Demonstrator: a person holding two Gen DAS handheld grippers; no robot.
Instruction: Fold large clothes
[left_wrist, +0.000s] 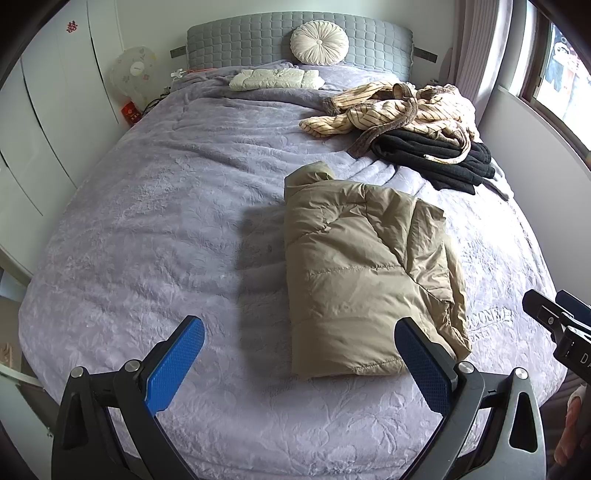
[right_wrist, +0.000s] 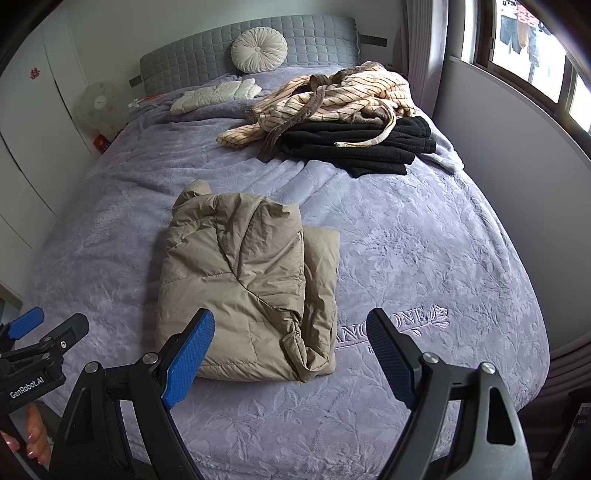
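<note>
Both the left gripper (left_wrist: 299, 354) and right gripper (right_wrist: 291, 350) hang wide apart and empty short of the folded tan jacket (right_wrist: 243, 284); grasp its near hem squarely.

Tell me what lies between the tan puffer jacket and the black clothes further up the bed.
Only bare lavender bedspread lies between the tan puffer jacket and the black clothes; nothing else sits in that strip. The right wrist view shows it plainly.
</note>
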